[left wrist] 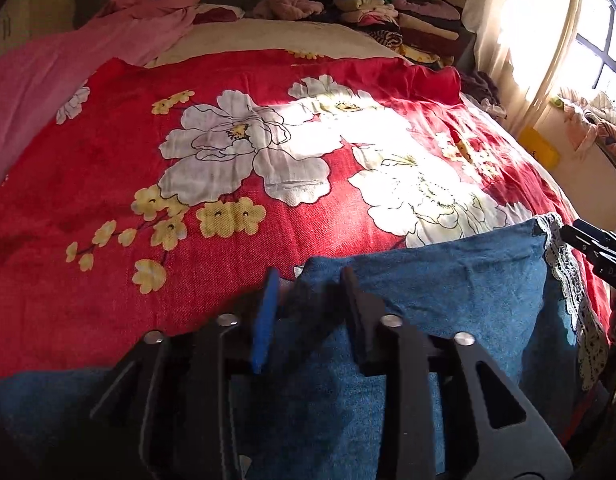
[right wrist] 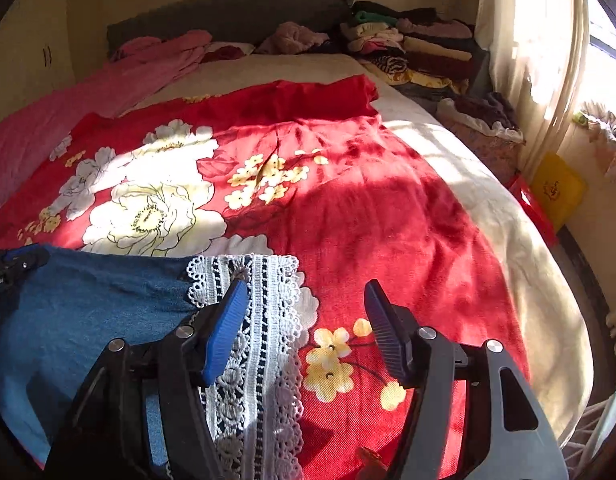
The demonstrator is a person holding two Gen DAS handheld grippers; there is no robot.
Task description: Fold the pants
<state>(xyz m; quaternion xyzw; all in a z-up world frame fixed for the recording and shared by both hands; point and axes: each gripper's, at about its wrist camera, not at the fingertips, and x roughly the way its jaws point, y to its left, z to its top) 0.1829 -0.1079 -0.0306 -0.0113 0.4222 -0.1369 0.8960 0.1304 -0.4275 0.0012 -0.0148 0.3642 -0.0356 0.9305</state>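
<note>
In the left wrist view, one pair of blue denim pants (left wrist: 448, 292) is seen laid at the near edge of a bed covered by one red floral bedspread (left wrist: 187, 280), with one stack of folded clothes (left wrist: 388, 20) at the far right corner. The left gripper (left wrist: 308, 280) is held over the pants' far left corner, its jaws apart and nothing clamped; the corner could be missed or the bedspread pinched along with the denim if it closes there. In the right wrist view, the right gripper (right wrist: 303, 296) is shown with jaws apart above the one white lace trim (right wrist: 259, 320) on the pants' right edge; the open lace could be snagged and the fold dragged crooked.
</note>
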